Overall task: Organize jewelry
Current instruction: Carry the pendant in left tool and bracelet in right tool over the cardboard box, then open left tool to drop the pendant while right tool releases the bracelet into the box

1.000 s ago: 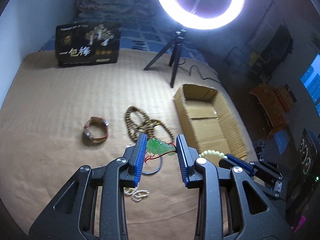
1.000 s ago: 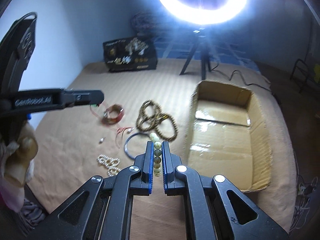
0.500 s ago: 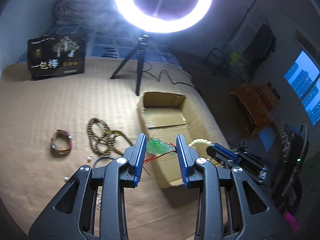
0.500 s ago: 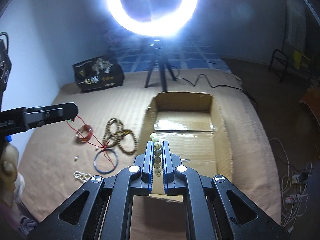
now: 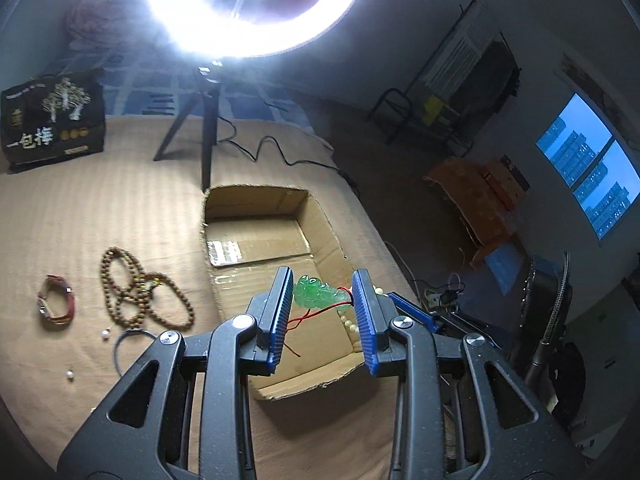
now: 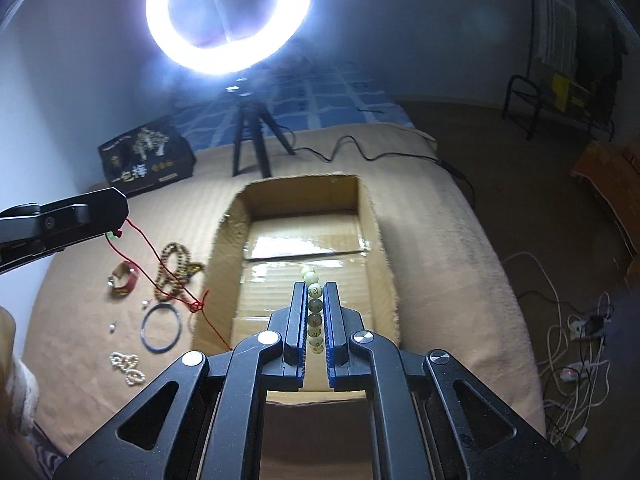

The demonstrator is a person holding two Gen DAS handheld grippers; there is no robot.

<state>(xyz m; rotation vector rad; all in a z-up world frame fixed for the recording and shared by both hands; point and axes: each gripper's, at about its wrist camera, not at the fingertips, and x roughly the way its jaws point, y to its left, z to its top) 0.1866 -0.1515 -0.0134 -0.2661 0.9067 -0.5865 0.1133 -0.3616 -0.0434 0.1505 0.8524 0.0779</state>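
My left gripper (image 5: 322, 280) is shut on a green jade pendant (image 5: 318, 294) with a red cord (image 6: 160, 276) trailing below it, held above the near end of the open cardboard box (image 5: 240, 208). My right gripper (image 6: 315, 292) is shut on a pale bead bracelet (image 6: 315, 312), held above the same box (image 6: 372, 220). The right gripper's blue finger (image 5: 412, 312) shows just right of my left gripper. On the tan blanket left of the box lie a brown bead necklace (image 5: 132, 292), a red watch (image 5: 56, 306), a dark bangle (image 6: 160, 328) and a pearl strand (image 6: 128, 368).
A ring light on a black tripod (image 5: 204, 128) stands behind the box, with a cable (image 5: 272, 152) across the blanket. A black printed box (image 5: 52, 120) stands at the back left. Loose pearls (image 5: 70, 374) lie near the bangle. The blanket's right edge drops to the floor.
Both grippers have carried their jewelry to the right, from above the pile on the blanket to above the cardboard box. The red cord has lifted off the blanket.
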